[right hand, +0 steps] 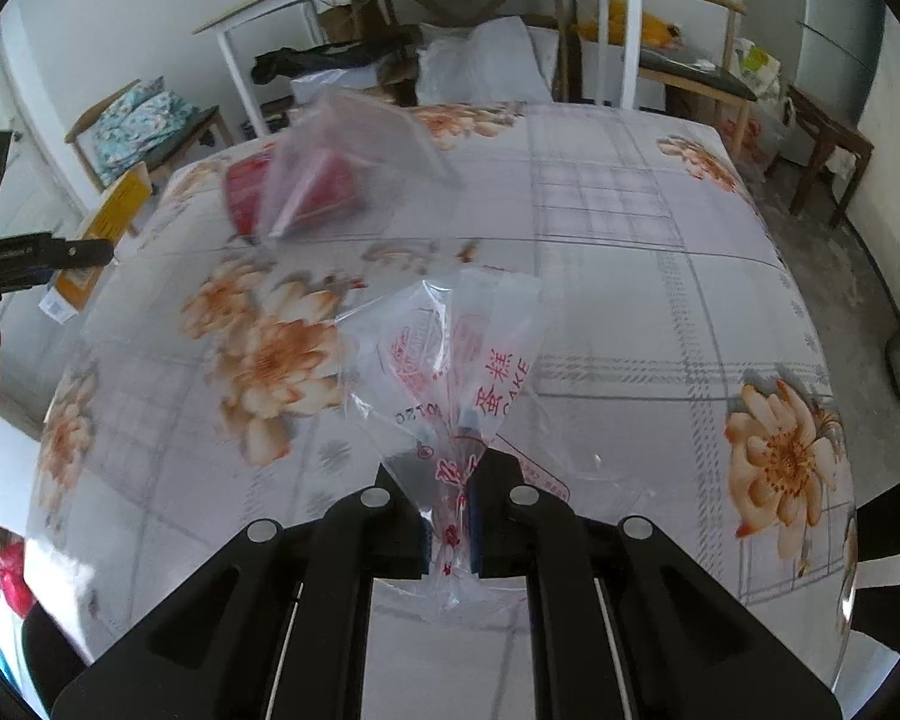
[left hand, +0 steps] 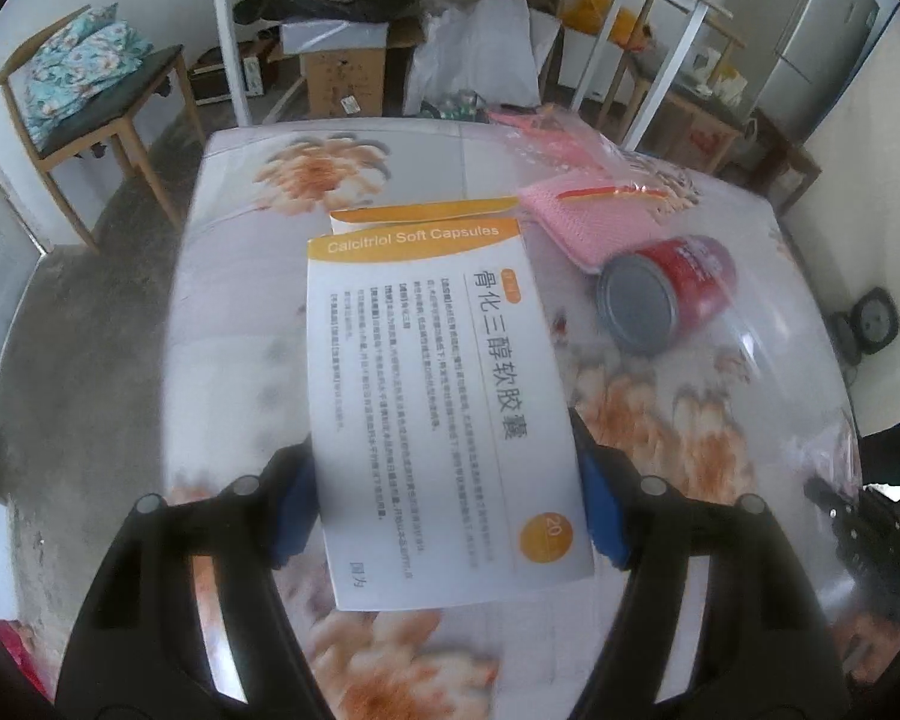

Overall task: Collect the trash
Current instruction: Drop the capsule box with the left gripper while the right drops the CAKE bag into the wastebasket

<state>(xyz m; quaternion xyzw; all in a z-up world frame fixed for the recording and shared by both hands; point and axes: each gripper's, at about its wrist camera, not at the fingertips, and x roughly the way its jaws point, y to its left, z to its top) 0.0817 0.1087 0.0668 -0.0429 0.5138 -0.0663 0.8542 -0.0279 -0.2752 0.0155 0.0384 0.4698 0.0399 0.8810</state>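
Left hand-held gripper [left hand: 450, 516] clamps medicine box [left hand: 438, 396].

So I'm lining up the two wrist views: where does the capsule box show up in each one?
Left wrist: the capsule box fills the centre, clamped in the left claw.
Right wrist: the capsule box sits at the far left edge, seen edge-on, orange side showing.
Shared landmark: the red can, right of centre in the left view, upper left behind a clear bag in the right.

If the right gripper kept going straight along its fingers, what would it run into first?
The right gripper is shut on a clear cake bag, which leads the way. Ahead lies bare floral tablecloth. The zip bag over the red can sits off to the left, probably out of line; depth is unclear.
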